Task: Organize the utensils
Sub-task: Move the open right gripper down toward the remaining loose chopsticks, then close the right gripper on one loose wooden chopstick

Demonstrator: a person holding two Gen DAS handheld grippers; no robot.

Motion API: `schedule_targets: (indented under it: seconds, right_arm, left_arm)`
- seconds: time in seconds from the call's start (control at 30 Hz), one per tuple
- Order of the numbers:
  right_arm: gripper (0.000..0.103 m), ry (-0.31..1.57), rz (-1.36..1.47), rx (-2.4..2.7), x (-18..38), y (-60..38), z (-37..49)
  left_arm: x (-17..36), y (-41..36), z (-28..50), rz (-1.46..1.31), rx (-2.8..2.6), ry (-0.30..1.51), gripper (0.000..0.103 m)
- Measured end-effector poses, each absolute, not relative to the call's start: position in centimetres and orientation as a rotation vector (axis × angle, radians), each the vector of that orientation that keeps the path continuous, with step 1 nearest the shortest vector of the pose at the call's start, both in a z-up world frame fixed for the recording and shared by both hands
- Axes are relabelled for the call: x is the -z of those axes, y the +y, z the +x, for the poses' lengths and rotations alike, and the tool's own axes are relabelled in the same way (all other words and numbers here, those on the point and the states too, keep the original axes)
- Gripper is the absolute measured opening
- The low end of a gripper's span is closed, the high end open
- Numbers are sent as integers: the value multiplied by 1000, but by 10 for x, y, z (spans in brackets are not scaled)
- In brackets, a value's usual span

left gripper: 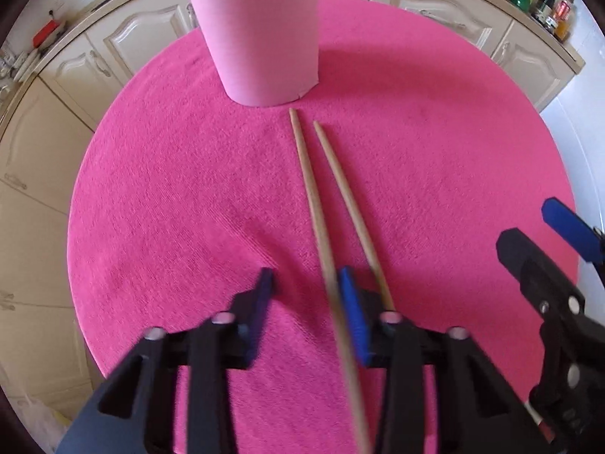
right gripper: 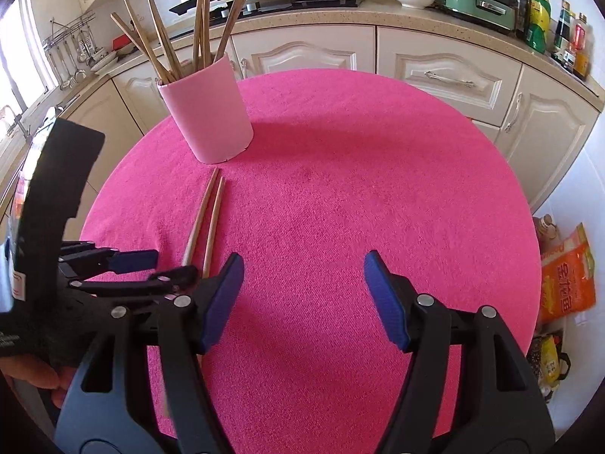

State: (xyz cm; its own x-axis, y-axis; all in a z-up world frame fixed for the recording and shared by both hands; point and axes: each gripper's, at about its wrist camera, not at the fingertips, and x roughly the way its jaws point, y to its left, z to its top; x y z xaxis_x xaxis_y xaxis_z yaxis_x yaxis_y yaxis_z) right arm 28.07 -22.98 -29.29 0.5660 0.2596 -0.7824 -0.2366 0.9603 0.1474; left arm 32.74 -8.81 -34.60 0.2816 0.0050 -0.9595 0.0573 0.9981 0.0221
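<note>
Two wooden chopsticks lie side by side on the pink cloth, tips toward a pale pink cup [left gripper: 261, 38] [right gripper: 208, 113]. My left gripper [left gripper: 306, 283] [right gripper: 162, 266] points steeply down over their near ends. The left chopstick [left gripper: 308, 189] [right gripper: 200, 215] runs between its fingers, close to the right blue pad [left gripper: 349, 302], with a gap to the left finger. The right chopstick [left gripper: 348, 196] [right gripper: 216, 215] passes outside that pad. The right gripper [right gripper: 302, 276] [left gripper: 527, 221] hovers open over bare cloth, nothing in it. Several chopsticks [right gripper: 151, 38] stand in the cup.
The round table [right gripper: 378, 189] has a pink cloth on it and cream kitchen cabinets [right gripper: 435, 72] behind it. Bottles [right gripper: 540, 15], a bowl and a green cooker stand on the counter. Bags [right gripper: 563, 276] sit on the floor right of the table.
</note>
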Motion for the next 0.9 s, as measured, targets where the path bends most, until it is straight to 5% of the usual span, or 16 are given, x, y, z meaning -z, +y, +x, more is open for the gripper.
schedule_targets:
  seconds: [0.13, 0.47, 0.6, 0.9]
  right_arm:
    - [66, 941, 24, -301, 293, -223, 288]
    - [65, 1099, -56, -406, 302, -175, 321]
    - [33, 1217, -114, -421, 312, -152, 335]
    - [15, 1357, -153, -455, 321, -126, 347]
  left_arm:
    - [343, -67, 328, -29, 46, 1311, 9]
    - [340, -12, 303, -255, 65, 1262, 7]
    - [337, 6, 294, -285, 39, 1233, 7]
    - [324, 28, 285, -325, 35, 1183, 7]
